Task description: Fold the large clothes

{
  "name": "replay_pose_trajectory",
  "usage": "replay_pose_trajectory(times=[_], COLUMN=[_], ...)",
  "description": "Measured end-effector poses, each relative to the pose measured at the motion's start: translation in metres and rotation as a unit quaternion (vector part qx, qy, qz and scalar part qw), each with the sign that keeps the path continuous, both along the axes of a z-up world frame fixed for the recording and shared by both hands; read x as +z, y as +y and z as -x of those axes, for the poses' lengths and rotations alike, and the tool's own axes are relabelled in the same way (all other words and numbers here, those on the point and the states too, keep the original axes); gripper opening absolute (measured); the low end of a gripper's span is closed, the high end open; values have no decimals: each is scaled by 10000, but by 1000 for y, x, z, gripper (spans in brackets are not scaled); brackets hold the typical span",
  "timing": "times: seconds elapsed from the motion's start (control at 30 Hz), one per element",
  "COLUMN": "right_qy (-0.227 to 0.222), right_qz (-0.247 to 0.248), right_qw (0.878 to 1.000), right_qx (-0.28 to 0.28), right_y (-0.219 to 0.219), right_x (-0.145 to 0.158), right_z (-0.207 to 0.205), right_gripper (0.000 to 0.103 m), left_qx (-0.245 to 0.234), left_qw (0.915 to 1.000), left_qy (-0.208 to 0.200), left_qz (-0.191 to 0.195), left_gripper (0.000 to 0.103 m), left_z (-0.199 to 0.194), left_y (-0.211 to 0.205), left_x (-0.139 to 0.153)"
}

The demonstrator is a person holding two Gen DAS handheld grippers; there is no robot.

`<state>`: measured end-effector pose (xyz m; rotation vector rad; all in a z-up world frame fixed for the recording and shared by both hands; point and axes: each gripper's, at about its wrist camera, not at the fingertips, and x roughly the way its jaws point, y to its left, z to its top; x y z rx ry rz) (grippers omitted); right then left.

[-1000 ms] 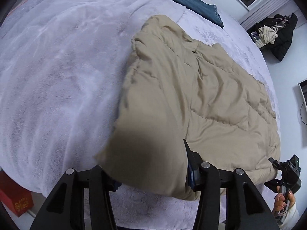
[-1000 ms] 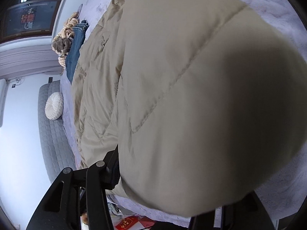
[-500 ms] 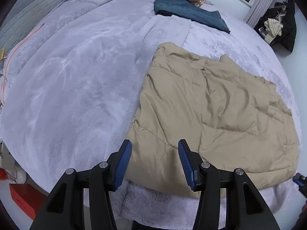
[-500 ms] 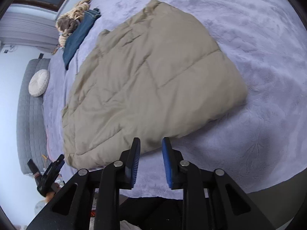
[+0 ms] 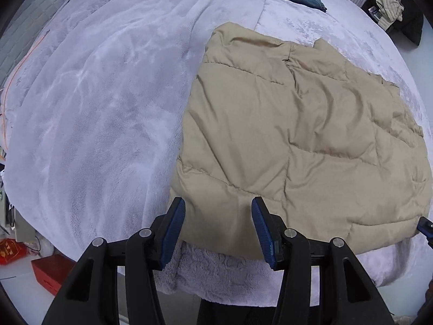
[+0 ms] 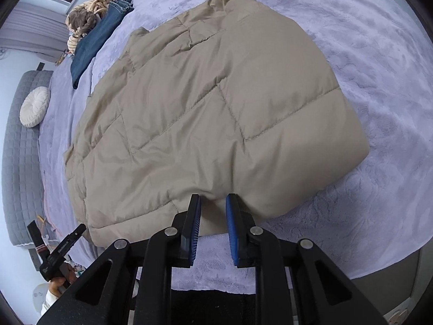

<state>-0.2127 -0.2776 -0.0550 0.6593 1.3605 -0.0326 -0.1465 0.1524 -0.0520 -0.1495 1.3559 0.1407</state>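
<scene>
Beige quilted garment, folded flat, lies at the near edge of the lavender bed; left gripper and right gripper straddle its hem, jaws released.

Folded jeans are lying on the lavender bed beside a striped bundle; a round cushion is leaning against the grey headboard.

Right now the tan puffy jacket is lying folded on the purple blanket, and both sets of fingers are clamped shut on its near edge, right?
Not quite. The tan puffy jacket does lie folded on the purple blanket, but neither tool grips it. The left wrist view shows the left fingers spread wide at its near edge; the right wrist view shows the right fingers parted too.
</scene>
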Motion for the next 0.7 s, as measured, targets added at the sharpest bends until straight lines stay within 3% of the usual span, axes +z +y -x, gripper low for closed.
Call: replay_pose_trajectory(times=[0.13,0.17,0.2,0.23,0.27,0.33,0.5,0.57,0.7], right_qy=[-6,-30,-52,-73,-103,-171,-247,-248,-240], right_qz=[-170,-189,-194,-188,-165,-110,-118,-93,-109], right_qw=[9998,9998,9997,9996,9994,9988,9974,9969,9958], right_qx=[36,78,143,219,301,435,669,737,879], right_y=[3,7,9,11,14,18,26,28,33], right_x=[6,8,11,14,17,23,30,31,30], right_z=[-1,-3,-3,-4,-4,-4,1,4,8], right_gripper=[21,22,23,30,41,47,51,61,64], left_qx=[20,15,20,48,82,62,55,26,-92], left_qw=[9999,9999,9999,9998,9995,9992,9994,9993,9992], left_qy=[-85,-108,-128,-180,-291,-378,-322,-323,-308], left_qz=[68,71,54,10,-46,-78,-139,-181,-253], left_gripper=[53,58,70,94,100,100,100,100,100], left_z=[2,4,4,6,8,11,16,22,28], left_y=[-4,-6,-8,-9,-10,-15,-27,-34,-42], left_x=[16,20,23,26,31,38,41,43,45])
